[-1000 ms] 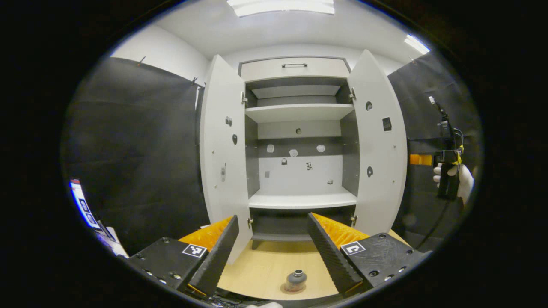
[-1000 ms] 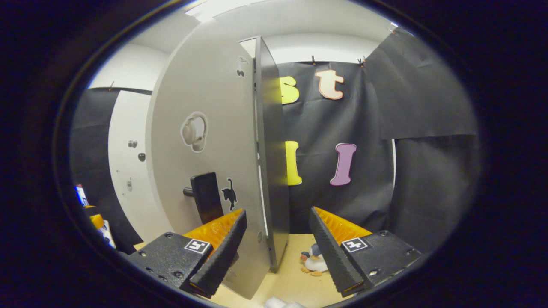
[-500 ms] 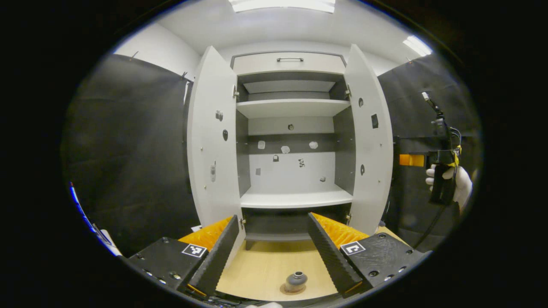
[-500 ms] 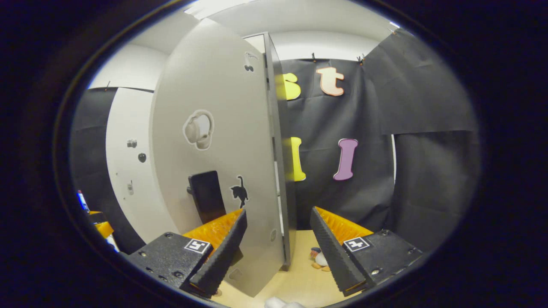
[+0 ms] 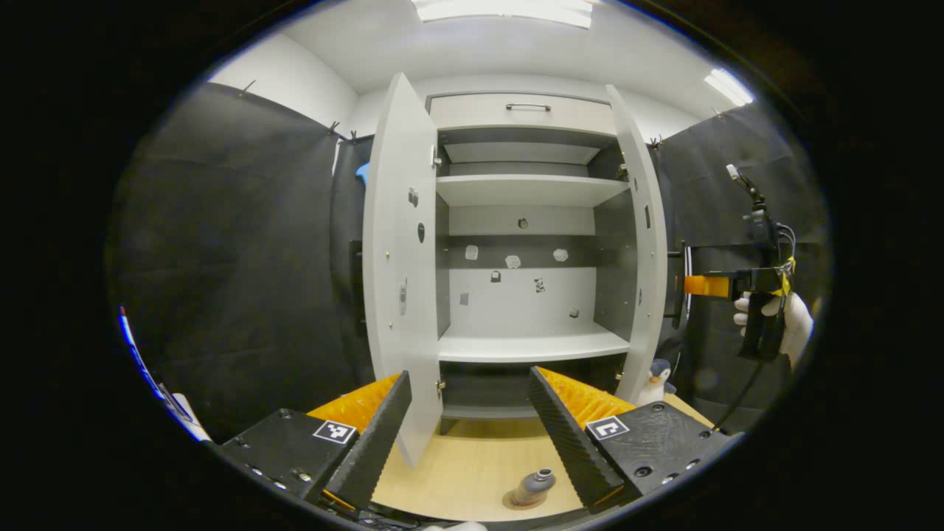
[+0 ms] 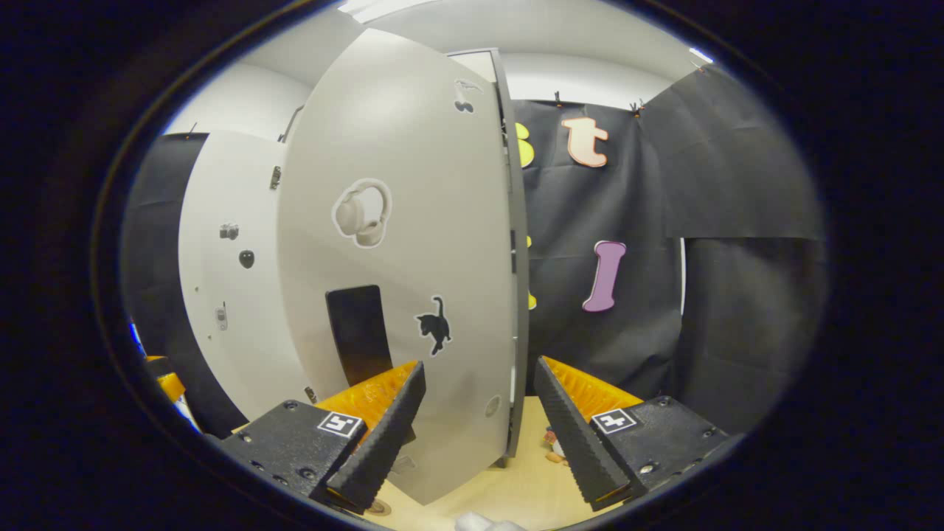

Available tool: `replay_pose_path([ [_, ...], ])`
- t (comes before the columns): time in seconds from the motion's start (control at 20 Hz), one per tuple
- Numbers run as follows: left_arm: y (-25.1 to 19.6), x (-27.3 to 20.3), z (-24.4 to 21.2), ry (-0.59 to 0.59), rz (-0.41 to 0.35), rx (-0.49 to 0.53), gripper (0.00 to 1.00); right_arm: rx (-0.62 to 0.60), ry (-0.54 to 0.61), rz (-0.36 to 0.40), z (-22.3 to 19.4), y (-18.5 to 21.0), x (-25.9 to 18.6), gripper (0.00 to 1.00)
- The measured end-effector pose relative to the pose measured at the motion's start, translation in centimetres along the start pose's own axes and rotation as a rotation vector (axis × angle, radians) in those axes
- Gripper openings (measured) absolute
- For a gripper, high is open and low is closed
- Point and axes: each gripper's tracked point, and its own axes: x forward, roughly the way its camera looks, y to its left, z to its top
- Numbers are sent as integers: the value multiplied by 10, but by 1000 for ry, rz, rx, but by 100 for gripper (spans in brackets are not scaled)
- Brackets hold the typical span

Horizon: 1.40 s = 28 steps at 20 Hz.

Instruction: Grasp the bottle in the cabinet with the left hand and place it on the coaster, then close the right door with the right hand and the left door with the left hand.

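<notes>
Bottle (image 5: 532, 487) sits on its coaster (image 5: 516, 501) between the spread-apart fingers of the left tool (image 5: 472, 435); right tool (image 6: 476, 435) gapes empty at the right door (image 6: 413, 258).

The cabinet (image 5: 527, 221) is pale grey-white inside, with a darker grey band across its back and dark grey side walls. Its doors (image 6: 413, 243) are light grey, dotted with small stickers: a black cat (image 6: 434, 324), white headphones (image 6: 361, 214). The table (image 5: 472, 464) is light wood. The bottle (image 5: 532, 487) is dark grey on a brown coaster (image 5: 514, 503). A white glove (image 5: 793, 324) shows at the right.
</notes>
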Motion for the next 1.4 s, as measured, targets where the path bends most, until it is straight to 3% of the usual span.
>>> replay_pose_path([
  [0.25,22,1,2,-7,7,-1,99,14,2,49,-7,46,11,96],
  [0.9,59,6,1,-23,-12,26,97,-2,-4,-6,-30,70,-43,99],
  [1.05,83,11,1,-24,12,38,97,-18,17,-33,-48,72,-60,96],
  [1.15,98,13,0,-21,23,34,99,-23,18,-53,-59,76,-71,99],
  [1.4,150,20,0,-28,87,51,98,-6,49,-42,-86,98,-91,99],
])
